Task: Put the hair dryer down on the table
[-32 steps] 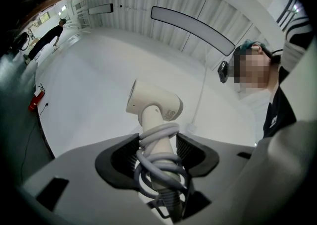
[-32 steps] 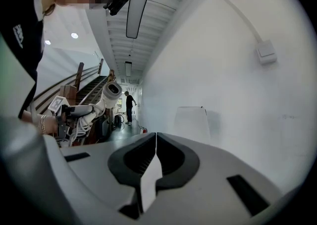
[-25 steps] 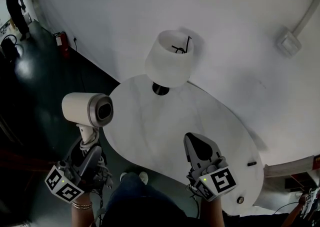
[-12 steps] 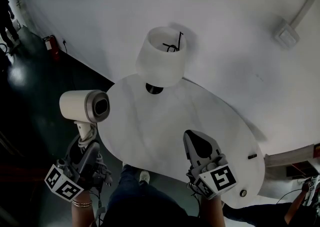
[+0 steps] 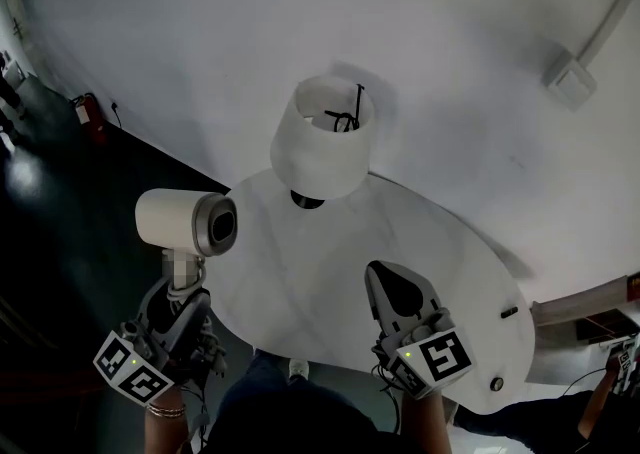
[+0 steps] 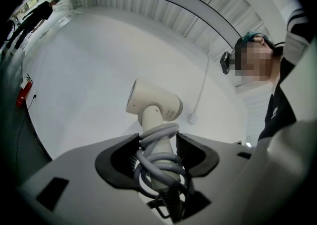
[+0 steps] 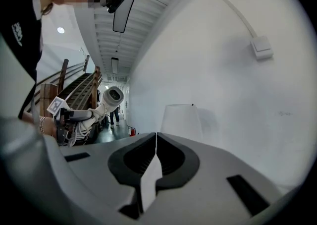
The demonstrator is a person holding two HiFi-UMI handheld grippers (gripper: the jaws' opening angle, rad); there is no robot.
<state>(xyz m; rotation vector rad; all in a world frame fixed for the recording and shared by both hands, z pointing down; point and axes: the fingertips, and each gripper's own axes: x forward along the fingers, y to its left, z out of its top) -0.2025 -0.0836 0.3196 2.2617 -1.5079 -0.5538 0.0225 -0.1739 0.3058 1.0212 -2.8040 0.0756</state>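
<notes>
White wall (image 5: 200,32) and dark floor (image 5: 60,222) frame a rounded white table (image 5: 330,262) that stands against the wall.

At the left, the left gripper (image 5: 183,310) is clamped on the handle of the hair dryer (image 5: 185,222). Its own view shows both dark pads pressed to the handle from either side, with a pale grey cord (image 6: 157,162) looped several times around the handle between them. The handle stands nearly upright out of the left gripper (image 6: 158,149), and the cream head of the hair dryer (image 6: 152,102) sits crosswise on top. In the head view its dark grey ringed end faces the table. The dryer is held up in the air at the table's left edge, not resting on the tabletop — most of the head shows over the floor and only the ringed end overlaps the table's rim.

The right gripper (image 5: 400,294) hovers over the near part of the tabletop. In its own view the jaws of the right gripper (image 7: 154,157) are pressed together with nothing between them.

Farther out, a lamp with a white shade (image 5: 322,142) stands on the far side of the table on a dark round base (image 5: 305,200). A small dark item (image 5: 510,312) lies near the table's right edge. On the wall at upper right is a white box (image 5: 568,77) with a conduit running up from it, and a red fire extinguisher (image 5: 83,107) stands by the wall at far left.
</notes>
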